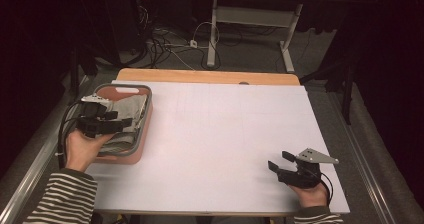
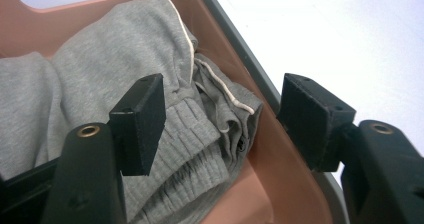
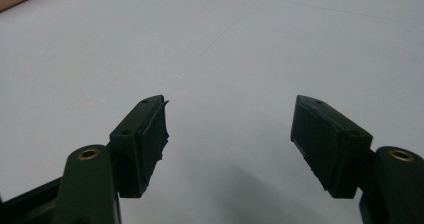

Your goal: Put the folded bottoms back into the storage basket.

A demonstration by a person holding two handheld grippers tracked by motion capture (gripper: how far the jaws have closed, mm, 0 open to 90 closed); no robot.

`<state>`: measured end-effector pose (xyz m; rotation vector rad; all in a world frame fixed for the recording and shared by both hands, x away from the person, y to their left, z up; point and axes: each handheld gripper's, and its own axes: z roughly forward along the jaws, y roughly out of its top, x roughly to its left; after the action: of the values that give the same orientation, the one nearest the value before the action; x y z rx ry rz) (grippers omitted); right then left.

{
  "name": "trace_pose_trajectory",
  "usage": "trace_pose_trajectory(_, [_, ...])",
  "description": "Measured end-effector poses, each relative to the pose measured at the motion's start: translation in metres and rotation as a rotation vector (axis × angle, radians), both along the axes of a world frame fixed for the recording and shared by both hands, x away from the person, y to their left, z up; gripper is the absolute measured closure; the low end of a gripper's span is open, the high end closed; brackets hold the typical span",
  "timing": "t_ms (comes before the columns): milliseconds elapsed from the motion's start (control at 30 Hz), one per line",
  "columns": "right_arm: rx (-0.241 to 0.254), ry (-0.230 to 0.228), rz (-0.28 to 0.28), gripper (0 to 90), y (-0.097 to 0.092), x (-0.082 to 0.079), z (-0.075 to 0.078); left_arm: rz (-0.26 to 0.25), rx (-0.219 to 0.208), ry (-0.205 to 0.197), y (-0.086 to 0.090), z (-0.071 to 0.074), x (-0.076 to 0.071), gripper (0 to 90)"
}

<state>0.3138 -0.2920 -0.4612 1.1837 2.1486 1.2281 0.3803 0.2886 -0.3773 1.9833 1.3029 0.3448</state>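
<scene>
At the frame's left, the left gripper [image 1: 117, 120] hovers with fingers spread over the grey garment [image 2: 90, 79], which lies ungrasped in the pink basket [image 1: 145, 134]. Lower right, the right gripper [image 1: 280, 161] rests released on the bare white surface [image 1: 220, 124]. Nothing looks begun.

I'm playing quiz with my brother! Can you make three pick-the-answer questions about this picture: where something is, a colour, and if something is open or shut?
1. Where is the basket?
A. left edge of the table
B. table middle
C. on the floor

2. What colour is the clothing in it?
A. red
B. grey
C. blue

3. How is the right gripper?
A. shut on a cloth
B. shut on nothing
C. open

Answers: 1 A, it sits by the left gripper; 2 B, grey fabric fills it; 3 C, its jaws stand wide apart over bare table.
</scene>
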Motion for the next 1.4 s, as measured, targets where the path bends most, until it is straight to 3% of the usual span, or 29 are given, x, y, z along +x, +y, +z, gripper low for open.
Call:
trace_pose_trajectory(900, [0.007,-0.011,-0.003,30.8,-0.004,-0.008,0.001,-0.006,-0.044,-0.072,0.007,-0.003,-0.025,32.5])
trace_pose_trajectory(1067, [0.007,-0.010,-0.003,30.8,-0.005,-0.008,0.001,-0.021,-0.045,-0.060,0.007,-0.006,-0.029,31.6])
trace_pose_trajectory(1400, [0.008,-0.009,-0.003,30.7,-0.005,-0.010,0.001,-0.024,-0.080,-0.075,0.009,-0.007,-0.038,31.5])
